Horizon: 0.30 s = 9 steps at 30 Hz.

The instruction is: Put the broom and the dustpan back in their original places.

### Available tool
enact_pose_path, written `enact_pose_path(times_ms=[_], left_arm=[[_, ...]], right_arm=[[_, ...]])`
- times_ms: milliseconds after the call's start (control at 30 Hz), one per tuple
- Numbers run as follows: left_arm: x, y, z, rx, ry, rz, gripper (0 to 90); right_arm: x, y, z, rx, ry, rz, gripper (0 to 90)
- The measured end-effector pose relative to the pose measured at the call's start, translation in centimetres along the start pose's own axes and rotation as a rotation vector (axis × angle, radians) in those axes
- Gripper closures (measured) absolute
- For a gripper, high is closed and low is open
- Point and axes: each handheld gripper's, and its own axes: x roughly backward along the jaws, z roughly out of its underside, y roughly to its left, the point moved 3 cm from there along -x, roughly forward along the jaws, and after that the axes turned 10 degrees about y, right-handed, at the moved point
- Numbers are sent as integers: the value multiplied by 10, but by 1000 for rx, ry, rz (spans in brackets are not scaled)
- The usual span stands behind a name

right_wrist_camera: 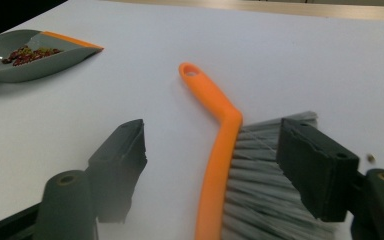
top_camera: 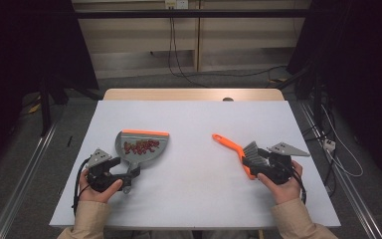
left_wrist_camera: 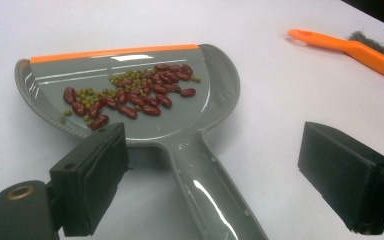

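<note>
A grey dustpan (top_camera: pixel 142 147) with an orange lip lies on the white table (top_camera: pixel 194 194) at the left, holding red beans (left_wrist_camera: pixel 130 97) mixed with small green ones. My left gripper (top_camera: pixel 129 178) is open, its jaws either side of the dustpan's handle (left_wrist_camera: pixel 205 185) with a gap on both sides. At the right lies an orange-handled brush (top_camera: pixel 230 145) with grey bristles (right_wrist_camera: pixel 260 190). My right gripper (top_camera: pixel 255 164) is open astride the brush's head (right_wrist_camera: pixel 220 150); one pad hangs over the bristles, the other stands clear of the orange back.
A single small bean (right_wrist_camera: pixel 370 158) lies on the table beside the brush. The brush (left_wrist_camera: pixel 360 50) also appears far right in the left gripper view. A wooden edge (top_camera: pixel 194 94) runs behind the white top; cables and dark stands are on the floor around it.
</note>
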Motion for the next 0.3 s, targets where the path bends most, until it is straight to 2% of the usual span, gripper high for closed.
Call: enact_pose_path(times_ms=[167,300], left_arm=[[1,-1,4,-45,-24,34,107],[-1,-3,4,-50,-22,43,94]], right_arm=[[11,-3,13,8,-17,-6,251],[15,-5,18,10,-26,-13,234]])
